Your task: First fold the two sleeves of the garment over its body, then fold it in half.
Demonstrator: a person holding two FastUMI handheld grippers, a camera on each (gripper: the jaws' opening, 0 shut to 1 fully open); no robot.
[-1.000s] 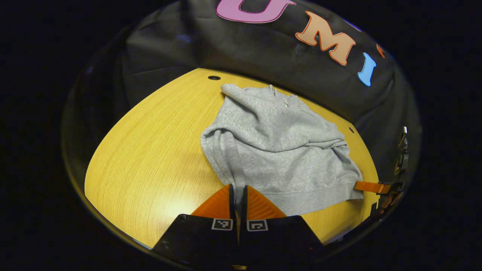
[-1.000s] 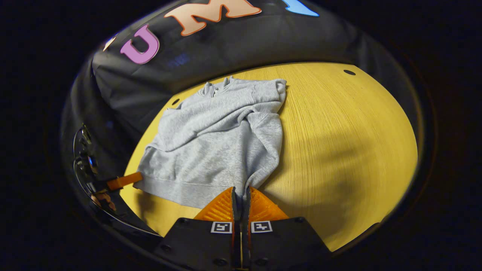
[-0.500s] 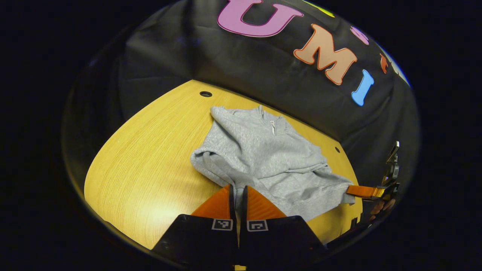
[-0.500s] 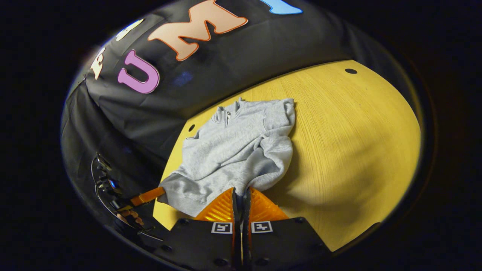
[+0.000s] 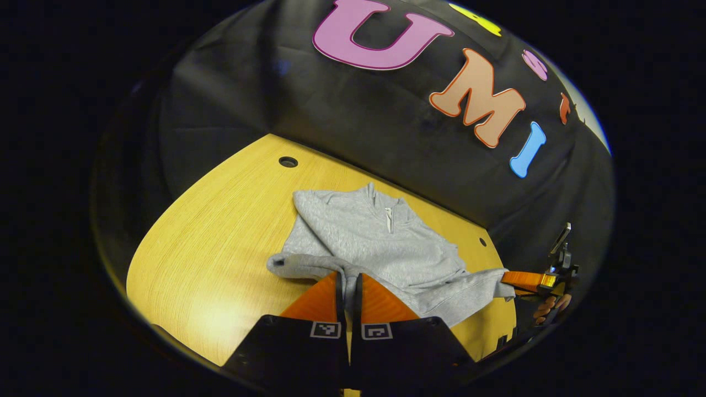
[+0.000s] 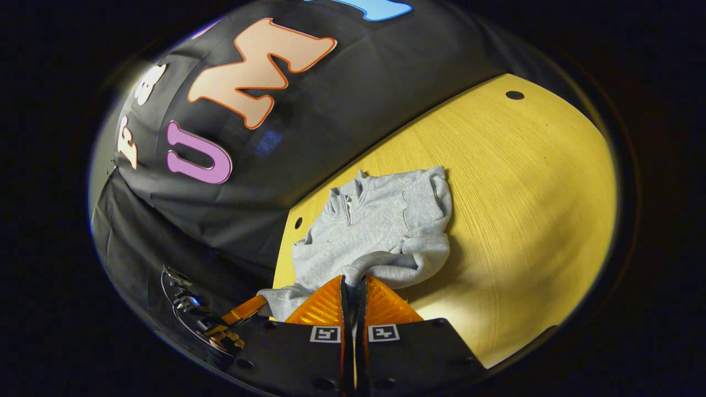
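My left claw and right claw each grasp the grey garment's hem; bare table lies open at frame right.

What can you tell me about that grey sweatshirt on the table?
The grey sweatshirt looks like soft fleece, with a short zip at a stand-up collar. It lies rumpled on the yellow wooden table, collar toward the booth wall. Its near hem is lifted, one corner pinched in each hand-held gripper, left and right.
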